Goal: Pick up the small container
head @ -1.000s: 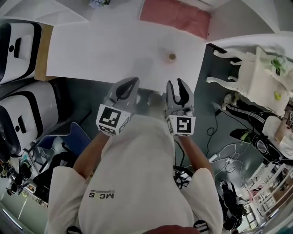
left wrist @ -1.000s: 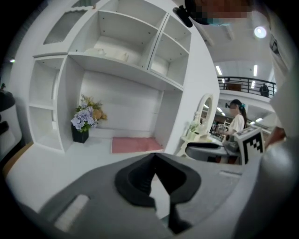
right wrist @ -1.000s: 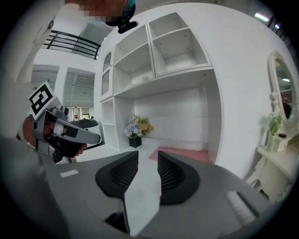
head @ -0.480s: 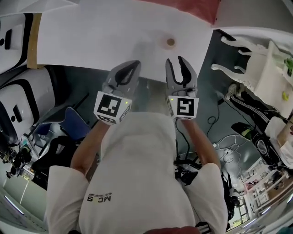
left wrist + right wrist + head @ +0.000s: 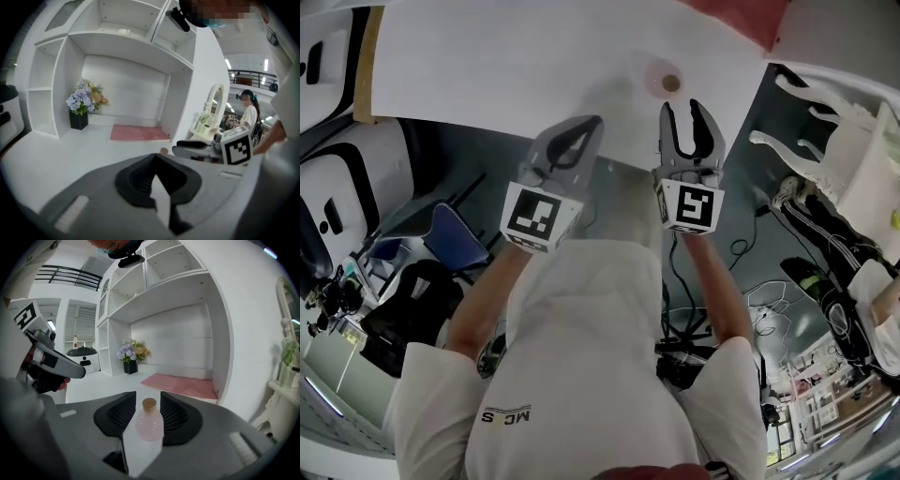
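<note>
The small container [image 5: 671, 82] is a pink round bottle with a cork lid, standing near the white table's [image 5: 506, 66] front edge. My right gripper [image 5: 682, 108] points at it from just short of it. In the right gripper view the bottle [image 5: 149, 422] stands upright in line with the gap of the right gripper [image 5: 148, 395], whose jaws are opening and do not touch it. My left gripper [image 5: 587, 124] hovers over the table edge to the left, shut and empty. The left gripper [image 5: 154, 156] shows its tips meeting, with the cork lid [image 5: 163, 151] just beyond.
A red mat [image 5: 180, 383] lies at the back of the table by the wall. A black vase of flowers [image 5: 130, 355] stands at the back left under white shelves. A white chair [image 5: 825, 141] is off the table's right. White machines [image 5: 328, 56] stand on the left.
Both grippers have moved forward to the table edge. The right gripper has come up close to the bottle, and its jaws stand wider apart than before.
</note>
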Demonstrator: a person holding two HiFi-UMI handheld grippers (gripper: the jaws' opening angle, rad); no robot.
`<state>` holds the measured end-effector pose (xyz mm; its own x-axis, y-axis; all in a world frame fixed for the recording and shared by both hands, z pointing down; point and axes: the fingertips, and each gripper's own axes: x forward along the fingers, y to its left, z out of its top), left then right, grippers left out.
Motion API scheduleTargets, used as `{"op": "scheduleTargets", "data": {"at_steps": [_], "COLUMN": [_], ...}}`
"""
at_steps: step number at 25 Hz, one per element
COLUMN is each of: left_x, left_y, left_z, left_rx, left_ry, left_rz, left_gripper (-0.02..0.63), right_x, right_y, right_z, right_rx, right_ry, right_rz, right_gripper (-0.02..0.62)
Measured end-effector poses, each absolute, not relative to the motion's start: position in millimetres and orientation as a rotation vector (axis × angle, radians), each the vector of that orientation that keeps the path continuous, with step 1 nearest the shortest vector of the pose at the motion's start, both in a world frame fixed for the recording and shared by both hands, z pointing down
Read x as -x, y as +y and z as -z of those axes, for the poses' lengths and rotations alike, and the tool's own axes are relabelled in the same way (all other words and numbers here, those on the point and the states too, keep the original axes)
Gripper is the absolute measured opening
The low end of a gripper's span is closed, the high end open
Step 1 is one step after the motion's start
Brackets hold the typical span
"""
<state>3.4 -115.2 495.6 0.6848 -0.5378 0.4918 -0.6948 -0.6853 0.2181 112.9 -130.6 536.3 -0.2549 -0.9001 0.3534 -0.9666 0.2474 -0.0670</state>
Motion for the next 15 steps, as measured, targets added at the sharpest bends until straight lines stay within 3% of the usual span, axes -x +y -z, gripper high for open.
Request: {"op": "scheduleTargets", "data": {"at_steps": [15], "left_x": [-11], "left_y": [-122], "left_z": [-532], "left_rx": [-2.487], "left_ry": [-0.998], "left_rz": [-0.562], "left_gripper": [-0.002], "right_x": [-115], "right_y": [-158], "right_z": [-578], "right_rx": [-1.734], "right_ry": [-2.275], "right_rz": [-0.303], "right_gripper": [0.179]}}
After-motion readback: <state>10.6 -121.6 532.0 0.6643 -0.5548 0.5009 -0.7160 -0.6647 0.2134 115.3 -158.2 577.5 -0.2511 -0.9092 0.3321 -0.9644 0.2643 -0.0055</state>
